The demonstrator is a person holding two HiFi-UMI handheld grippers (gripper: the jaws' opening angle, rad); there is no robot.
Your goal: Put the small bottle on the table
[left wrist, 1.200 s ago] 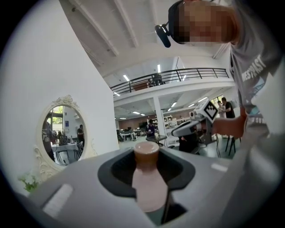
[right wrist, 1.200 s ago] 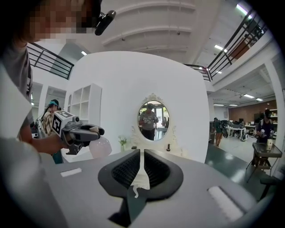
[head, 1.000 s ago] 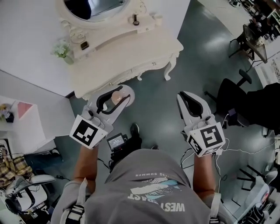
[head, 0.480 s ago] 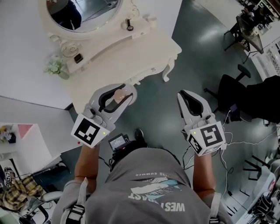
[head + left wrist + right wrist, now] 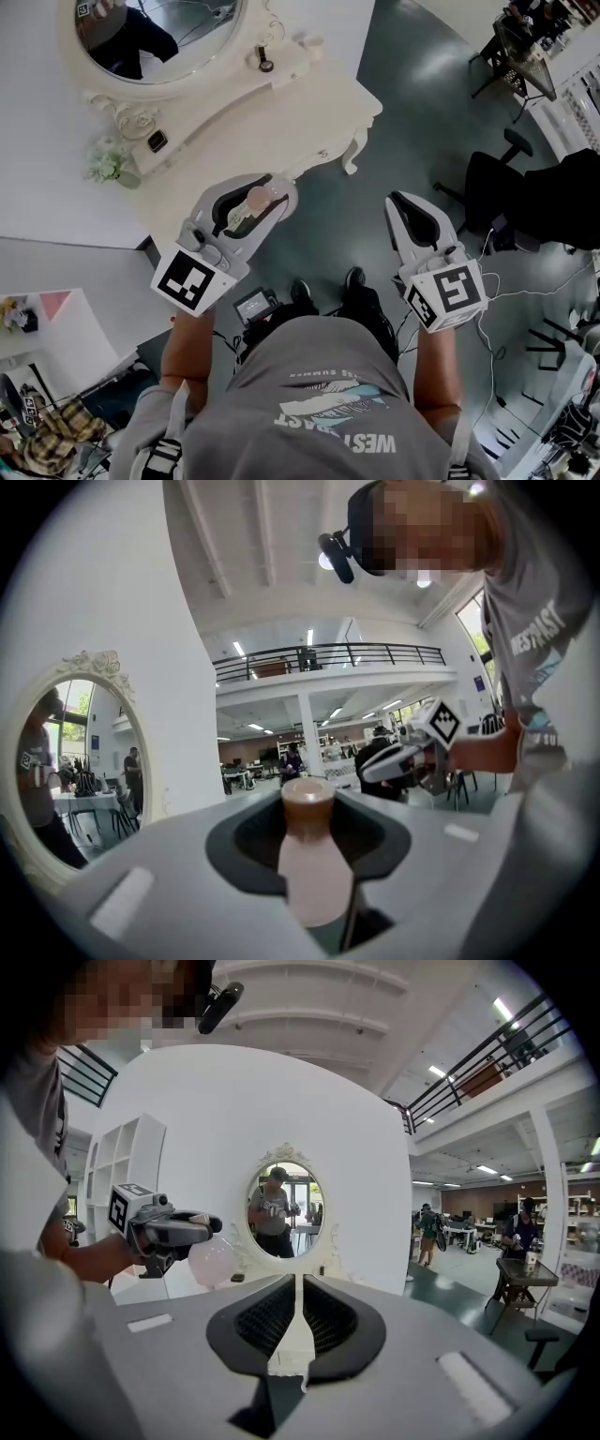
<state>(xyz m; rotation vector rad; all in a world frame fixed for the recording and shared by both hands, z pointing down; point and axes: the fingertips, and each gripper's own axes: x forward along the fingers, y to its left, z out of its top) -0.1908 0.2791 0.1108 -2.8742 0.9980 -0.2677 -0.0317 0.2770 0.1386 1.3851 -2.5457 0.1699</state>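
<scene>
A small pink bottle [image 5: 255, 199] with a brown cap [image 5: 307, 803] sits between the jaws of my left gripper [image 5: 265, 197], which is shut on it. In the head view this gripper hangs at the front edge of the cream dressing table [image 5: 281, 103]. The bottle [image 5: 314, 874] fills the middle of the left gripper view. My right gripper [image 5: 401, 208] is over the grey floor to the right of the table, its jaws shut with nothing between them [image 5: 298, 1283]. From the right gripper view, the left gripper [image 5: 169, 1232] and the bottle [image 5: 213, 1260] show at the left.
An oval mirror [image 5: 155, 37] stands at the back of the table, with a flower bunch [image 5: 108, 161], a small dark item [image 5: 157, 141] and a small jar [image 5: 266, 64] near it. A black office chair [image 5: 502, 187] stands at the right. A white shelf [image 5: 56, 309] is at the lower left.
The table and mirror have slid down and left in the head view as the person stepped closer. Both grippers keep their pose; the left one still holds the bottle.
</scene>
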